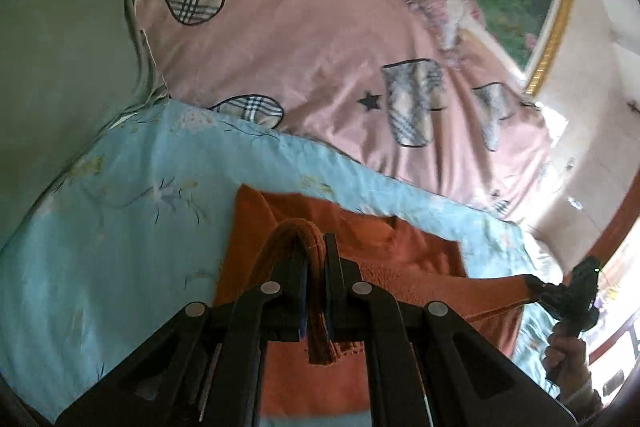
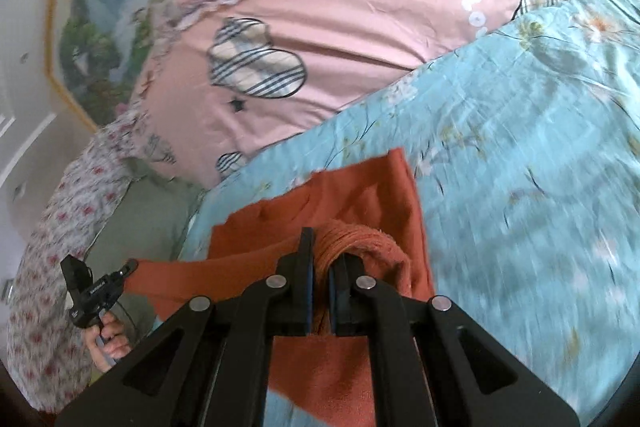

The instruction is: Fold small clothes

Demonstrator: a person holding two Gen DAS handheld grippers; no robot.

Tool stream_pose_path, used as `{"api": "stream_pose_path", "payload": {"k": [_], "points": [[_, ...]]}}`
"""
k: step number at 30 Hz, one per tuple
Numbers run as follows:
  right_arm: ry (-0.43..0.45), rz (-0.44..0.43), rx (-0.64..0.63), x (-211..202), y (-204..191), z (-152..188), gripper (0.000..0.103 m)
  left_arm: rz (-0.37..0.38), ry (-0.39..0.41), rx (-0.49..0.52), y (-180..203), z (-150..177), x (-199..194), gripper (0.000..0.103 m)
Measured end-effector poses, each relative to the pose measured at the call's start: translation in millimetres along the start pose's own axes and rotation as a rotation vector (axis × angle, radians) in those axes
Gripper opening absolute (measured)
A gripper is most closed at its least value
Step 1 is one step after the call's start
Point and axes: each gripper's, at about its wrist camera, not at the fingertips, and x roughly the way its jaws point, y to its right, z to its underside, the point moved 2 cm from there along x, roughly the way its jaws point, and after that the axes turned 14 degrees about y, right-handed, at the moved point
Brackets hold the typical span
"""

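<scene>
Orange garment [image 1: 400, 267] lies on light-blue floral sheet [image 1: 120, 227]; L wrist view: left gripper [image 1: 316, 267] clamped on a bunched edge. R wrist view: right gripper [image 2: 322, 267] pinching another fold, cloth stretched btwn both.

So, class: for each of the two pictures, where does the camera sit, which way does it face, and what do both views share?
Left wrist: sits on the left gripper, looking along its fingers over the bed; the right gripper and its hand show at right.
Right wrist: sits on the right gripper, facing the same way; the left gripper and hand show at left.
Shared: the orange garment, pinched by both grippers, on the blue floral sheet, pink quilt beyond.
</scene>
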Motion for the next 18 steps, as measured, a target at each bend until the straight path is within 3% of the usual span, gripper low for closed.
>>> {"api": "stream_pose_path", "payload": {"k": [6,14,16,18], "points": [[-0.096,0.075,-0.008,68.5,21.7,-4.5,0.007,-0.062,-0.092,-0.032,-30.1,8.7,88.6,0.005],[-0.153,0.119,0.038,109.7,52.7,10.8,0.01,-0.142,-0.184,-0.097,-66.8,37.6,143.4,0.009],[-0.116,0.118,0.055,98.8,53.4,8.5,0.018,-0.147,-0.205,-0.124,-72.5,42.0,147.6,0.01],[-0.043,0.148,0.037,75.8,51.7,5.2,0.038,-0.127,-0.195,-0.133,-69.9,43.5,137.2,0.02]]}}
